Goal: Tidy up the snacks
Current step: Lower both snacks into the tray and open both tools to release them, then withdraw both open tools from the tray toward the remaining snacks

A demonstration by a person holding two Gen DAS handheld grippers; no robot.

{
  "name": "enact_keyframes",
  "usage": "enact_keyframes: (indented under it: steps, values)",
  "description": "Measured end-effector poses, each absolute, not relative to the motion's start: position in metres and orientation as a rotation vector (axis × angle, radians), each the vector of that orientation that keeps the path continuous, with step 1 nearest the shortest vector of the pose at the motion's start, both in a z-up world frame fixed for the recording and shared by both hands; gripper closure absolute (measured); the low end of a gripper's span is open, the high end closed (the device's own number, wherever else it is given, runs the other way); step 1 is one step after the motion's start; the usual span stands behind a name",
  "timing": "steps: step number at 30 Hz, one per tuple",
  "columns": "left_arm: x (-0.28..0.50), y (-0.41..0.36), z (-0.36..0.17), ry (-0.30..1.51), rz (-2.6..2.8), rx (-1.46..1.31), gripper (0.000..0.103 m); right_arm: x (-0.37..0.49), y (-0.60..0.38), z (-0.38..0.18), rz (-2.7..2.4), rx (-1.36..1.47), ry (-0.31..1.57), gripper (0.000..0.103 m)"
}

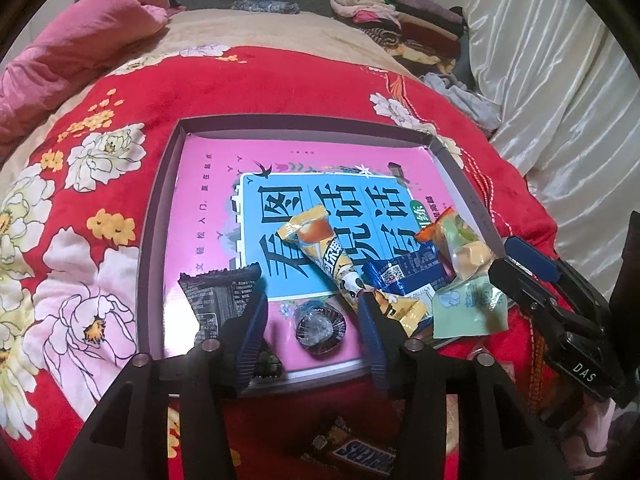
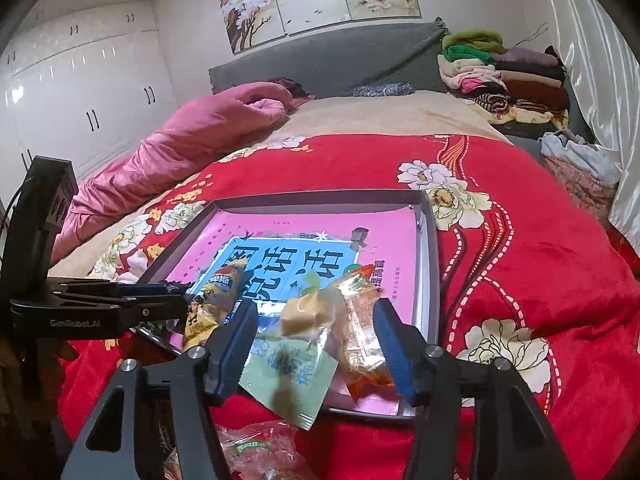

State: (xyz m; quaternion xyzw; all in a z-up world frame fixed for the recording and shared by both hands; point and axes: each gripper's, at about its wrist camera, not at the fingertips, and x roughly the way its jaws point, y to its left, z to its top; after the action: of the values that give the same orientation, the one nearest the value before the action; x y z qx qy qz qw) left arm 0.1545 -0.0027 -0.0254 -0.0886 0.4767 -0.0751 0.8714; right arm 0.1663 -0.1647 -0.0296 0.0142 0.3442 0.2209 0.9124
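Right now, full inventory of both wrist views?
box lid tray: 1, dark rim, on the red blanket
pink book: 1, pink and blue, lying in the tray
long yellow snack pack: 1, yellow, on the book
dark wrapper: 1, black, tray's near left
foil cup snack: 1, dark, near edge
pale green packet: 1, overhanging the near rim
orange packet: 1, right side
Snickers bar: 1, brown, on the blanket outside the tray
left gripper: jaws open
right gripper: jaws open

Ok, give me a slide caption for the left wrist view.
Left tool open above a round jelly cup in a shallow box of snacks on a red floral blanket.
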Motion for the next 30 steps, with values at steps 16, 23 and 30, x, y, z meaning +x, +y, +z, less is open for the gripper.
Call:
enact_keyframes:
  steps: [16, 23, 30]
  values:
    - [0.133, 0.006, -0.006, 0.945, -0.151, -0.201, 0.027, 0.156, -0.163, -0.016, 0.501, 0.031, 0.640, 0.028]
    - [0.116, 0.010, 0.001, 0.934, -0.169, -0.212, 0.024, 0.154, -0.165, -0.012, 0.512, 0.038, 0.628, 0.024]
    - [0.100, 0.011, -0.001, 0.953, -0.173, -0.207, 0.024, 0.148, -0.162, -0.010, 0.513, 0.005, 0.611, 0.023]
